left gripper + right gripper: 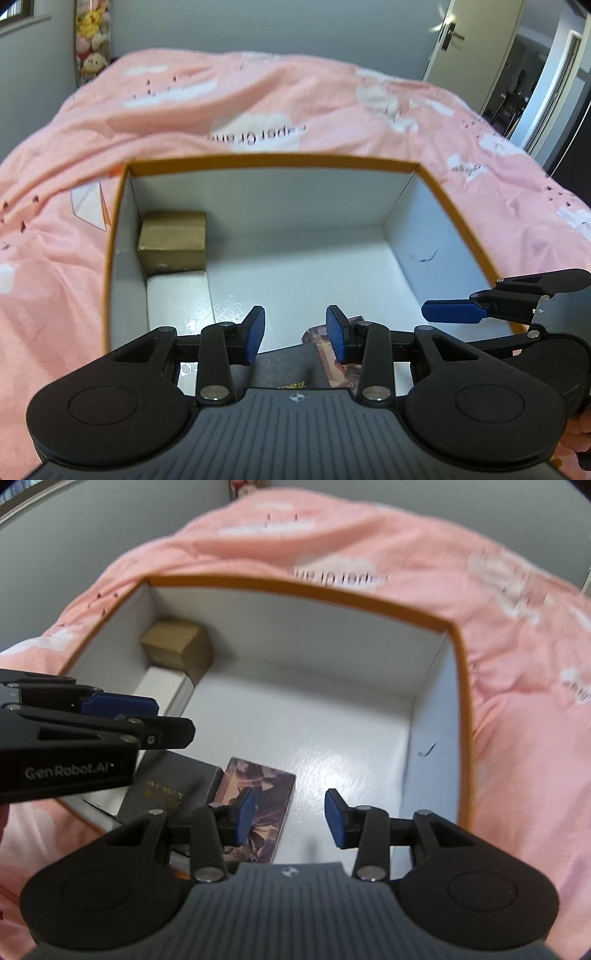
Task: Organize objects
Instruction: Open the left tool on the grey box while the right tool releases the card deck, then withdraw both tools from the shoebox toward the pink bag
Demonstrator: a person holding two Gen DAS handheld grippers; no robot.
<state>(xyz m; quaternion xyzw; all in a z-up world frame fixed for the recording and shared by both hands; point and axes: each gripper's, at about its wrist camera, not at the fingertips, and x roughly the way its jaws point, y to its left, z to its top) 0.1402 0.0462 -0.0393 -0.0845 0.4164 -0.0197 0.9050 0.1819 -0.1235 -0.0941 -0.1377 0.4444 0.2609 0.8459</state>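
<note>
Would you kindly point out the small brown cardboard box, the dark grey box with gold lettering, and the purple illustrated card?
Small brown cardboard box [173, 644]: right wrist view, its top face.
Dark grey box with gold lettering [166, 788]: right wrist view, lid by the lettering.
Purple illustrated card [267, 786]: right wrist view, printed face.

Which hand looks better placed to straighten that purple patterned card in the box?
Probably the right gripper: its open jaws hang just above the purple patterned card, while the left gripper sits over the dark grey box.
</note>
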